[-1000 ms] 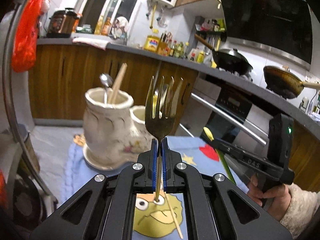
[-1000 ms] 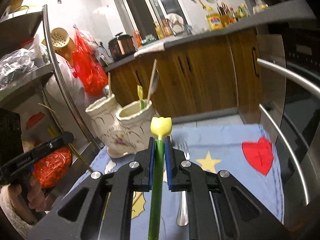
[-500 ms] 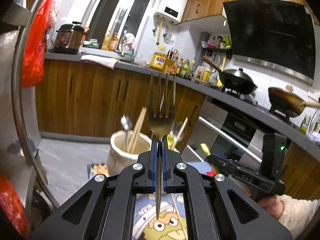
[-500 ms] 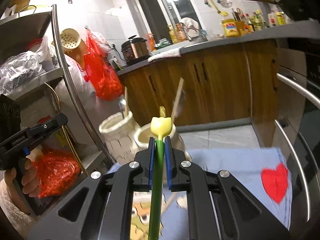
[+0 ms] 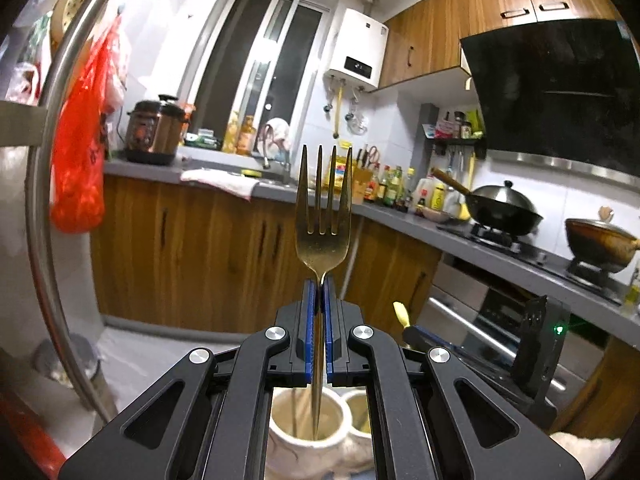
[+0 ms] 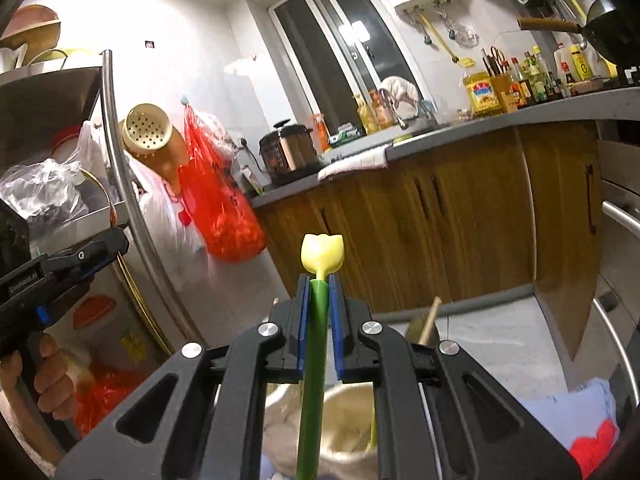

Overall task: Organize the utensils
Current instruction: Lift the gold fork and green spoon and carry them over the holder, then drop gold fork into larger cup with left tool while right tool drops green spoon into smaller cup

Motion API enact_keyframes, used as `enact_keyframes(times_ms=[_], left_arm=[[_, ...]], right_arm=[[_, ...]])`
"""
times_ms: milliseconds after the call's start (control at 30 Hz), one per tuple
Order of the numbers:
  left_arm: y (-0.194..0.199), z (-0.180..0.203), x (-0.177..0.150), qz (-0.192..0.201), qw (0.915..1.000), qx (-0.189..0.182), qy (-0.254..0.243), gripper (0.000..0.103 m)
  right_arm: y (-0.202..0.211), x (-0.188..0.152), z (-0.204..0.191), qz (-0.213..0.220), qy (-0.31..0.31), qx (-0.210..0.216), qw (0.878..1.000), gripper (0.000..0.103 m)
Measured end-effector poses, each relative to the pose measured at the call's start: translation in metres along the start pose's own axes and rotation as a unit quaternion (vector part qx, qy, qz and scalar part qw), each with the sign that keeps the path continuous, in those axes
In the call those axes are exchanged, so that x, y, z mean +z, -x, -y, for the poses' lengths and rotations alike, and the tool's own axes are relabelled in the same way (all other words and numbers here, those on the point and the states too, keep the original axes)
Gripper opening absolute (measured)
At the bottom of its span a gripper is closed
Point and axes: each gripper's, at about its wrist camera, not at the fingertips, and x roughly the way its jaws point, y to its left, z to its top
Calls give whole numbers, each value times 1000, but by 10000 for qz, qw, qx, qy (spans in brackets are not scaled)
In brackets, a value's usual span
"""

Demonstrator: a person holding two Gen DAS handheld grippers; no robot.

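A blue mat [image 6: 560, 412] with a red heart [image 6: 592, 446] covers the surface below. On it stand two cream ceramic holders, touching: the left one [image 5: 306, 438] just beside the right one [image 5: 360, 412]. The heart lies well right of the holders.

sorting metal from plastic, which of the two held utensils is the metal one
The gold fork clamped in the left gripper, tines up. The right gripper holds a green plastic stick with a yellow tulip tip.
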Motion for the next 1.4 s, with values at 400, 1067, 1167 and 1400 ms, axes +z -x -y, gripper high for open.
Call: enact_keyframes(times_ms=[400,1067,1167,1400], left_arm=[[-45,-9,-32,-264,9994,200,-100,5],[-62,-14,-78,-984,9947,170,-254,5],[-65,-16,-82,-1086,9937,176,-230,5],[-70,-18,-87,-1253,9916,225,-241,5]], right_arm=[[-39,-29,12,57,172,-284,9994,10],[-34,-69,-3,-544,984,115,9936,10],[-36,-75,-3,-762,976,108,9922,9],[-41,-77,-2,-923,914,75,9915,9]])
